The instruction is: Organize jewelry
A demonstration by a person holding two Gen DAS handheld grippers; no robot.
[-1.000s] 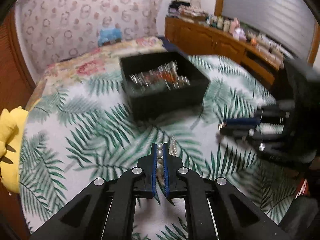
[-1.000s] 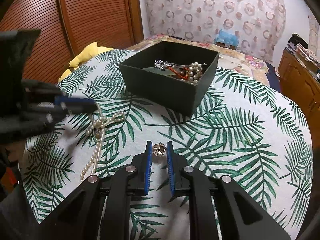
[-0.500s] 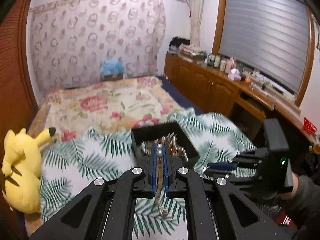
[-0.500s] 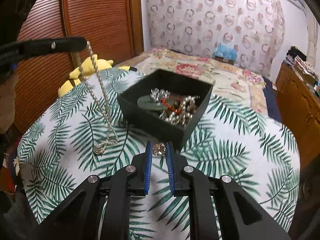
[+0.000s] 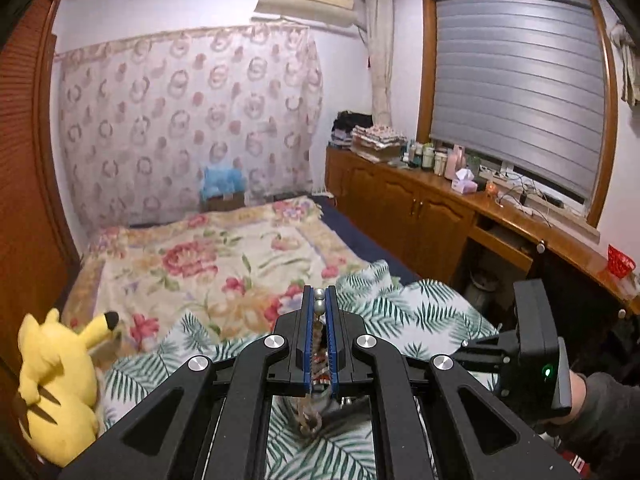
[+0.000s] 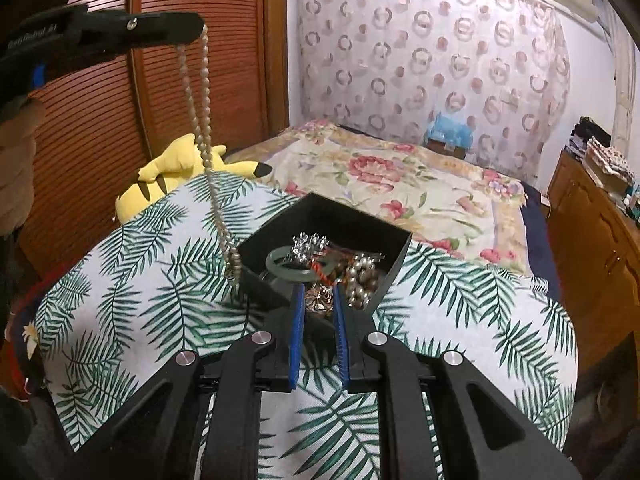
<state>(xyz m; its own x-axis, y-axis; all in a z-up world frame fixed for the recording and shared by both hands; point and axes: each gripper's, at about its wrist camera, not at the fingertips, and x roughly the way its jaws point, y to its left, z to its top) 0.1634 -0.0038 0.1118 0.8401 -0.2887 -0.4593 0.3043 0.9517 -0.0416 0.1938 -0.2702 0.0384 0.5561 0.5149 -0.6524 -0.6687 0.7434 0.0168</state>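
Observation:
My left gripper (image 5: 319,306) is shut on a pearl necklace (image 5: 319,307). In the right wrist view the left gripper (image 6: 192,32) is raised high at the upper left and the necklace (image 6: 208,140) hangs from it, its lower end near the left corner of the black box (image 6: 384,276). The box holds a green bangle (image 6: 288,266), pearls and silver pieces. My right gripper (image 6: 318,300) is shut on a small gold flower brooch (image 6: 318,300), held just above the box's near side. It shows in the left wrist view (image 5: 472,354) at the right.
The box sits on a palm-leaf cloth (image 6: 460,304) over the bed. A yellow plush toy (image 6: 176,172) lies at the cloth's left edge by the wooden wardrobe doors (image 6: 100,100). A floral blanket (image 6: 400,184) lies beyond. A wooden counter (image 5: 460,208) runs along the right.
My left gripper has lifted the pearl necklace off the cloth, high up and over towards the box. My right gripper has carried the brooch forward to the box's near side.

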